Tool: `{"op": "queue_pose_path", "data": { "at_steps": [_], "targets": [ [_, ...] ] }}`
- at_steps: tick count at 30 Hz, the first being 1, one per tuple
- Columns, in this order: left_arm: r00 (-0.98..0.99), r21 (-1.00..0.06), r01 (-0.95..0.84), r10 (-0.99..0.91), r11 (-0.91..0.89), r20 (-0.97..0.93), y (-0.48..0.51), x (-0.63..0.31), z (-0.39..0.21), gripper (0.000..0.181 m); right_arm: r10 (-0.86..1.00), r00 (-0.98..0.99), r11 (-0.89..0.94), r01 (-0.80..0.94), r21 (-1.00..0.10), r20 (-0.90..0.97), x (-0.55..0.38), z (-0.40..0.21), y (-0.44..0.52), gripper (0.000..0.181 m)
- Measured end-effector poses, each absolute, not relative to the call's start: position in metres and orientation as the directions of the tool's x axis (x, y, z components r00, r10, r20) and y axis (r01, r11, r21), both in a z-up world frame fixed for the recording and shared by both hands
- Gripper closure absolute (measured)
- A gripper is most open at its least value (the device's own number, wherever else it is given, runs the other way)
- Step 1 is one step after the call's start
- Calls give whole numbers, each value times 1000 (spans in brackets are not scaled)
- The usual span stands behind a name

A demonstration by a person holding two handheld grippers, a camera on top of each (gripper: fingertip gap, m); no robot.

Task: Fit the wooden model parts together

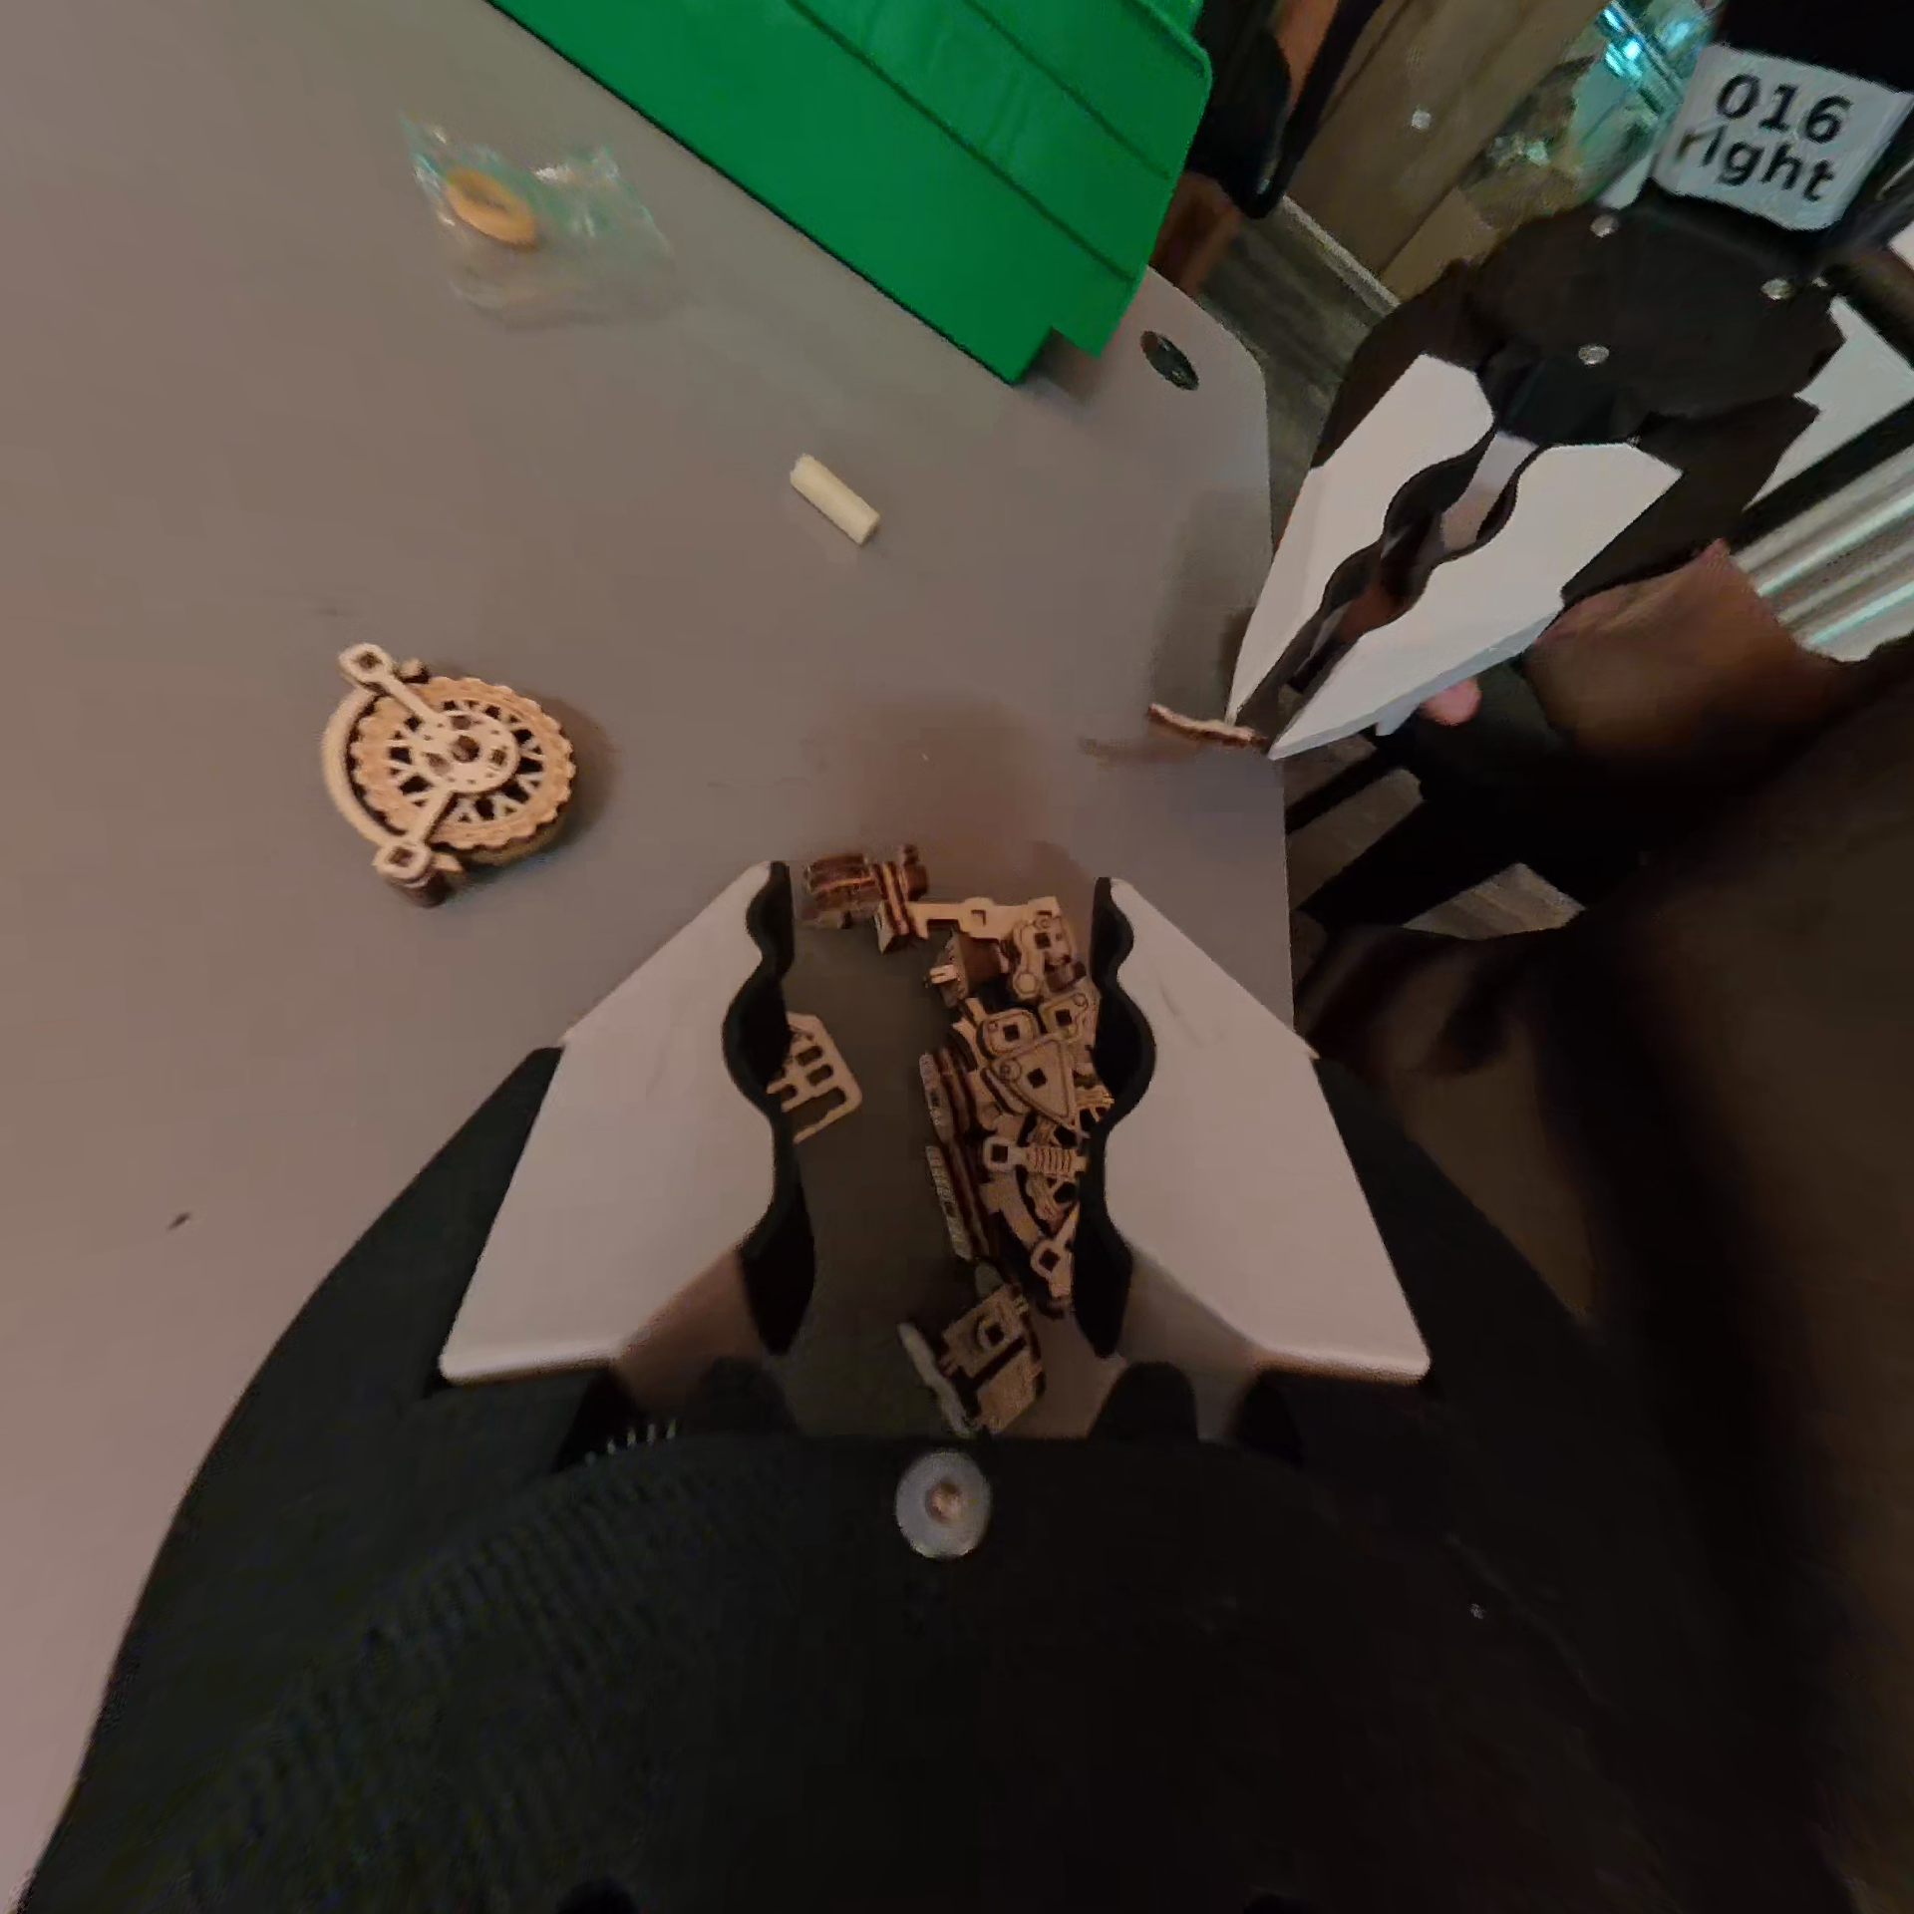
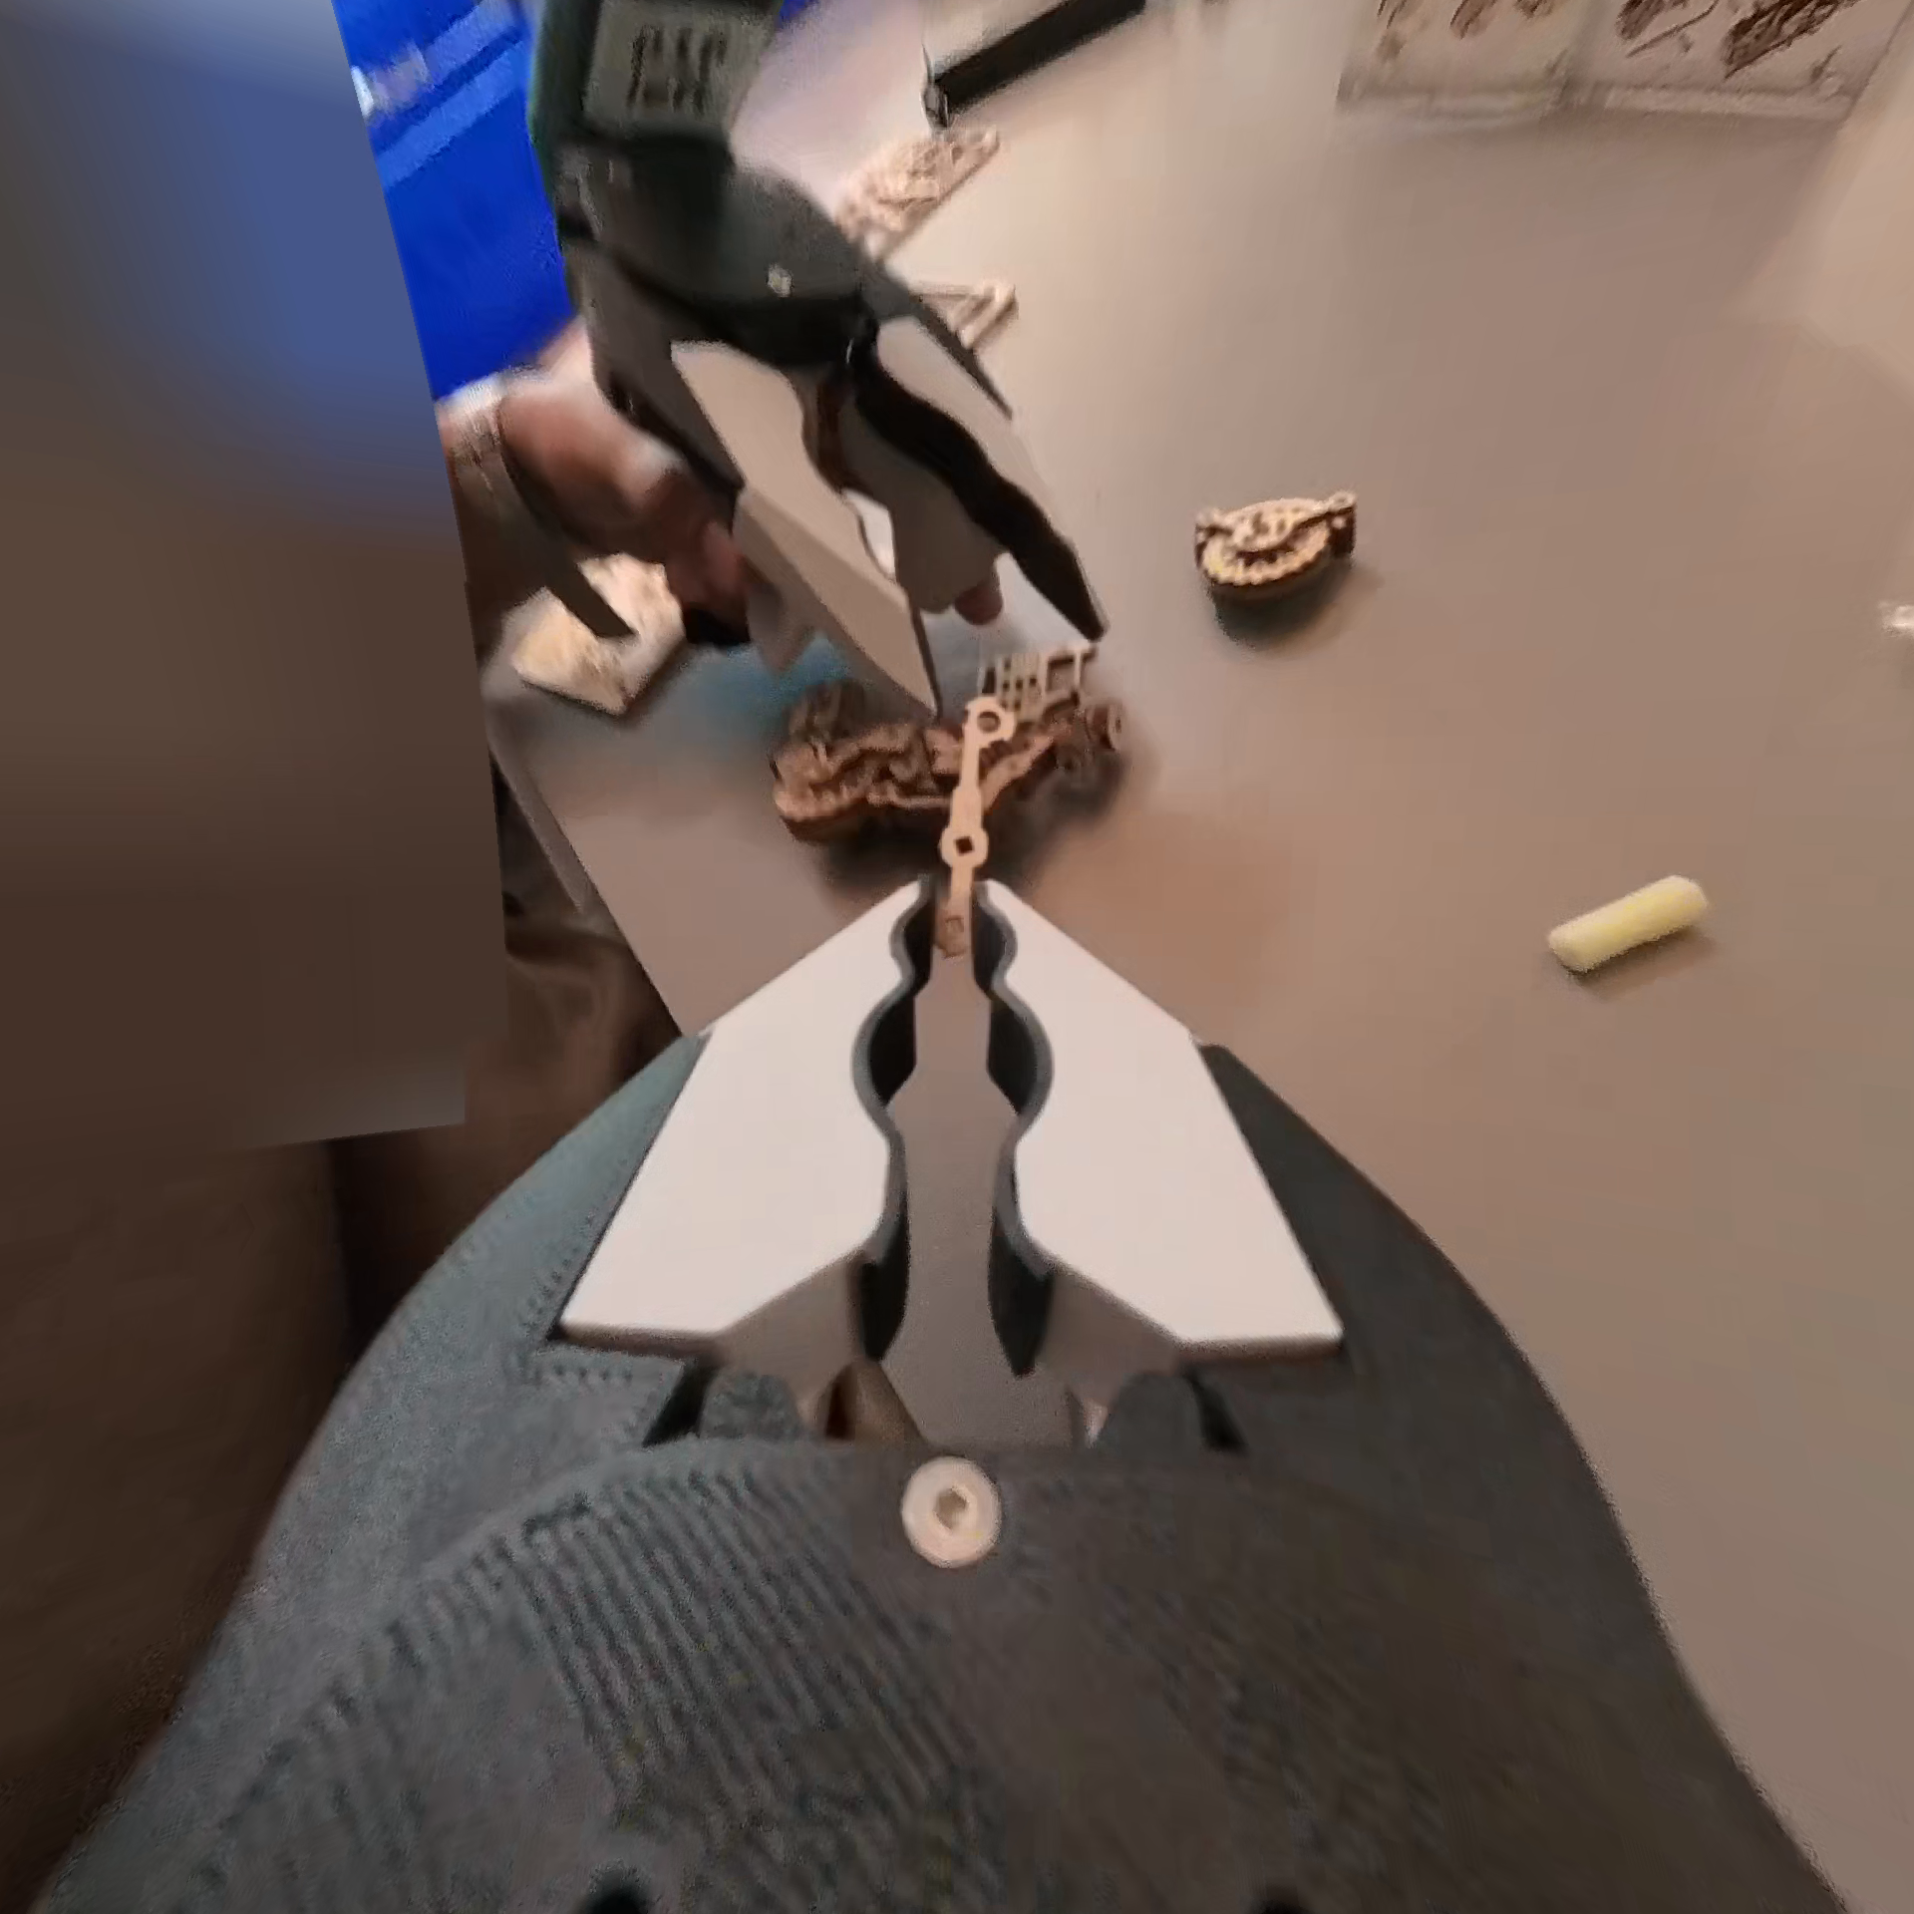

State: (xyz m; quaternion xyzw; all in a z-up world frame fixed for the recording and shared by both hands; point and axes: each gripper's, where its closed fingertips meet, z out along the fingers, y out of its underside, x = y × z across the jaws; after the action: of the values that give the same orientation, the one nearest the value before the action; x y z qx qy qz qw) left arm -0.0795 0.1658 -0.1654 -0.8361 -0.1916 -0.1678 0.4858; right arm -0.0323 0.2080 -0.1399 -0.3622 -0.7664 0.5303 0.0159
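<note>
The wooden model body (image 1: 1020,1088) lies on the grey table (image 1: 259,466), between the fingers of my left gripper (image 1: 937,911). The left gripper is open and hovers just above the model, which sits close to the right-hand finger. A small flat slotted part (image 1: 823,1077) lies by the left-hand finger. My right gripper (image 2: 953,906) is shut on a thin wooden link strip (image 2: 968,787), whose free end points at the model (image 2: 880,766). The right gripper (image 1: 1258,730) holds the strip (image 1: 1201,725) at the table's right edge. The left gripper (image 2: 1010,663) shows above the model.
A wooden gear wheel assembly (image 1: 445,772) (image 2: 1274,544) lies to the left. A pale cylinder (image 1: 834,497) (image 2: 1626,922) lies farther back. A clear bag with a wooden disc (image 1: 497,202) and a green box (image 1: 932,155) sit at the back. Wooden part sheets (image 2: 922,176) lie beyond.
</note>
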Motion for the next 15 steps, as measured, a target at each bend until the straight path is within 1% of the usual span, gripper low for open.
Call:
{"op": "queue_pose_path", "data": {
  "at_steps": [3, 5, 7, 9, 12, 13, 15],
  "targets": [
    [873, -772, 483, 156, -412, 463, 159, -84, -155, 124, 508, -687, 21, 612, -790, -519, -41, -129, 204, 177],
    [879, -806, 472, 130, -357, 458, 158, -83, -143, 124, 485, -650, -20, 661, -750, -585, -44, -131, 204, 177],
    [890, -837, 449, 69, -313, 451, 158, -74, -129, 128, 473, -628, 2, 703, -712, -619, -44, -139, 201, 177],
    [909, -860, 402, 21, -313, 416, 161, -62, -122, 130, 473, -624, 78, 733, -676, -622, -39, -150, 194, 177],
    [940, -869, 303, -31, -391, 341, 167, -41, -125, 131, 449, -661, 197, 729, -655, -601, -31, -153, 180, 176],
    [947, -860, 276, -31, -430, 320, 168, -36, -130, 134, 428, -665, 198, 730, -655, -612, -31, -147, 175, 176],
    [964, -839, 232, 1, -491, 266, 168, -35, -140, 147, 381, -664, 155, 731, -664, -643, -37, -131, 169, 177]
  ]
}}
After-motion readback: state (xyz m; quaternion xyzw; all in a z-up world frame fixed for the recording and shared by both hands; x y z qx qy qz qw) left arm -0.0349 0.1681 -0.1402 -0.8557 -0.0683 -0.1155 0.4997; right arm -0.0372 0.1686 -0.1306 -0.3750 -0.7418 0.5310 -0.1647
